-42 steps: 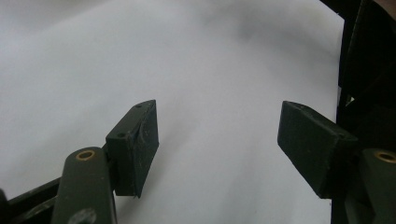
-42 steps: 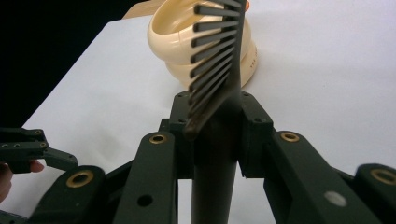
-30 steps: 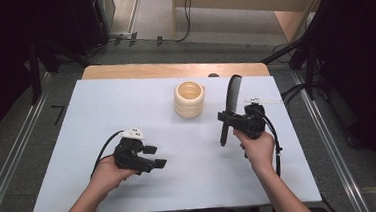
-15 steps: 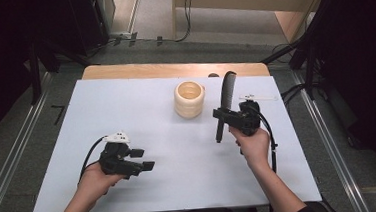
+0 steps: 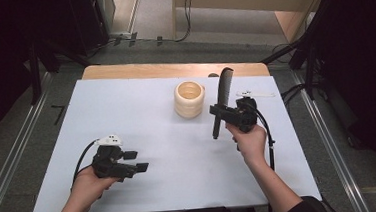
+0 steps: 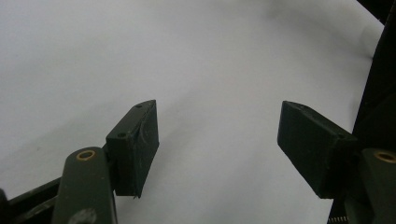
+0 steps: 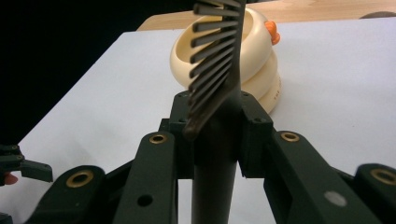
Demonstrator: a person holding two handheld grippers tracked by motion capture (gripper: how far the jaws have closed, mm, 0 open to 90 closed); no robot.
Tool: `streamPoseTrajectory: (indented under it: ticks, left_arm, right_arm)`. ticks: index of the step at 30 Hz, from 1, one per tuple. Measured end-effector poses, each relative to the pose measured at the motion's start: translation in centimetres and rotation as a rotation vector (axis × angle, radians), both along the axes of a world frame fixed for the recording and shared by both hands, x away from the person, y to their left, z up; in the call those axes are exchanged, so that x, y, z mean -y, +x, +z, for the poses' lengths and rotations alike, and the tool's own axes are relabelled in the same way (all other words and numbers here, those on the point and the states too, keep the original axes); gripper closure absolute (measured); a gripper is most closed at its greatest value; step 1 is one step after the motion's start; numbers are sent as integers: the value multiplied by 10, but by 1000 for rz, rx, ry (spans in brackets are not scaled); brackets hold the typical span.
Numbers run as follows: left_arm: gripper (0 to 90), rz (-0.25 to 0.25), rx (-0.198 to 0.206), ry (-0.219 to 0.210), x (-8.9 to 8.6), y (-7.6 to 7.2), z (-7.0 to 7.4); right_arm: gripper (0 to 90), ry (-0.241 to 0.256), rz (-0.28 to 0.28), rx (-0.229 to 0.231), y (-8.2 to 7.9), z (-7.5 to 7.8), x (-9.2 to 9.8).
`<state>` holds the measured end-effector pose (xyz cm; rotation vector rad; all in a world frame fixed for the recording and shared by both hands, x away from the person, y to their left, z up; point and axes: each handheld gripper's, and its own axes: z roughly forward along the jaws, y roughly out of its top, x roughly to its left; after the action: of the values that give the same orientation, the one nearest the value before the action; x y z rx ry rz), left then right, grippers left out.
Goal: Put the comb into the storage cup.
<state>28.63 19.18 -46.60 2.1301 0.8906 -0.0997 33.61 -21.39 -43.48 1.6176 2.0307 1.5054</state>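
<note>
Right gripper view is showing the right hand-held gripper [image 7: 215, 135] clamping one comb [image 7: 219, 70] at its handle, teeth rising just before one cream cup [image 7: 254, 60]. Held so near its end, the comb is risking a pivot or slip, or knocking the cup. One left hand-held gripper [image 5: 130, 162] is hovering open over the counter [image 5: 141, 104], well apart.
</note>
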Motion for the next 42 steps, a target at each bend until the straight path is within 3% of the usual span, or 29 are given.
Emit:
streamPoseTrajectory:
  ticks: [10, 23, 34, 42]
  left_arm:
    - [297, 24, -6, -2, -9, 4, -1]
    - [297, 18, -9, -2, -8, 6, -2]
    - [297, 33, -15, -10, -14, 9, -2]
    - [297, 28, -17, -8, -14, 10, -3]
  right_arm:
    - [698, 37, 40, 13, 7, 5, -7]
    - [698, 56, 44, 22, 18, 17, -6]
    - [698, 62, 64, 15, 31, 25, -13]
    - [698, 53, 48, 32, 45, 38, -16]
